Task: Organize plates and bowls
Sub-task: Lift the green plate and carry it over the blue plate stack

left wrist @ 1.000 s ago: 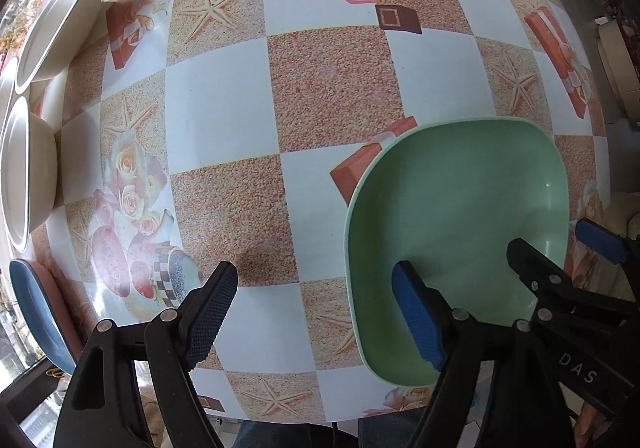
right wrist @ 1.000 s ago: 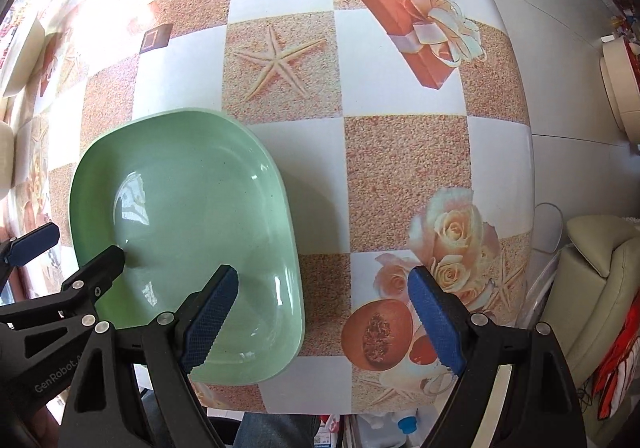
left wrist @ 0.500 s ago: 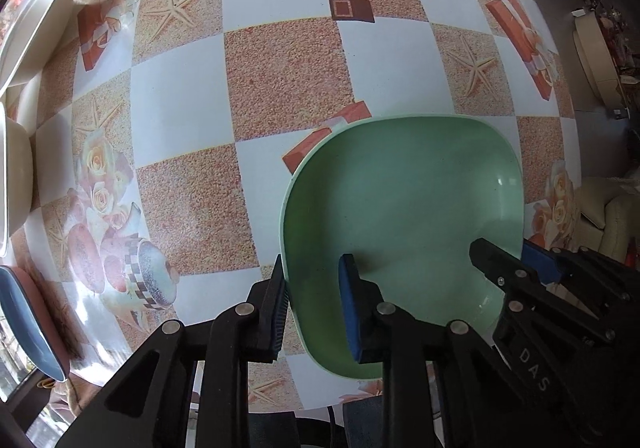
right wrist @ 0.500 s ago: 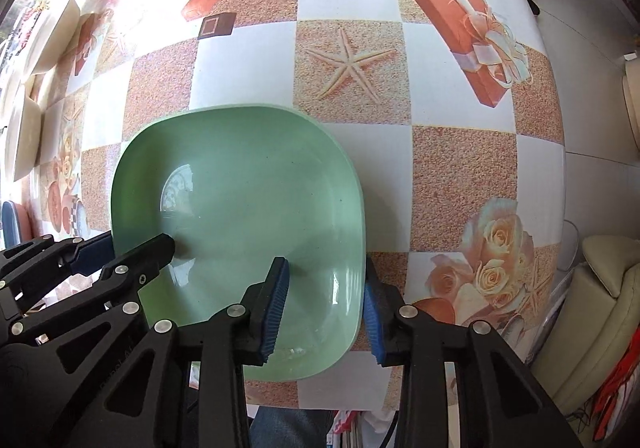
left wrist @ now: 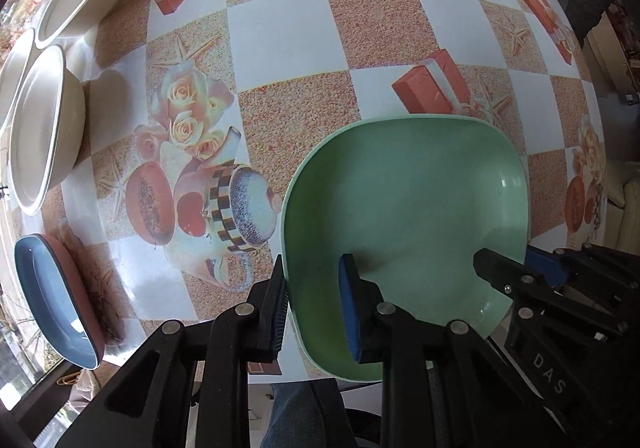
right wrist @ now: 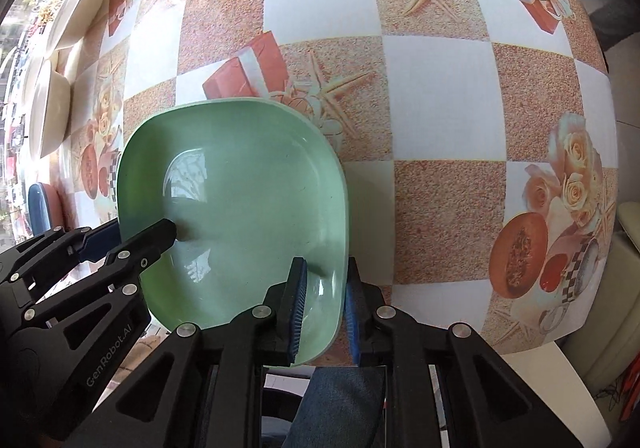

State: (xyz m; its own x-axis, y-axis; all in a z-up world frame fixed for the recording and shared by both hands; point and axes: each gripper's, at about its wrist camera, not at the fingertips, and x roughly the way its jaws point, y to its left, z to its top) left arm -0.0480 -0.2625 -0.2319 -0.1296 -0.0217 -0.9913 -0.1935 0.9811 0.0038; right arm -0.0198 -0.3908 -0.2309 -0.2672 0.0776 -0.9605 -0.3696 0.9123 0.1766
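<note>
Clamped now on opposite rims of the green plate (left wrist: 404,187) where wide a second ago: left gripper (left wrist: 314,304) shut, right gripper (right wrist: 324,304) closing; ready to lift.

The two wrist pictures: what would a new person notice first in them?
First, the big green dish near the table's front edge, with the left gripper and the right gripper each pinching a side of its rim. Next, the cream bowls at the far left, with a blue plate closer.
</note>
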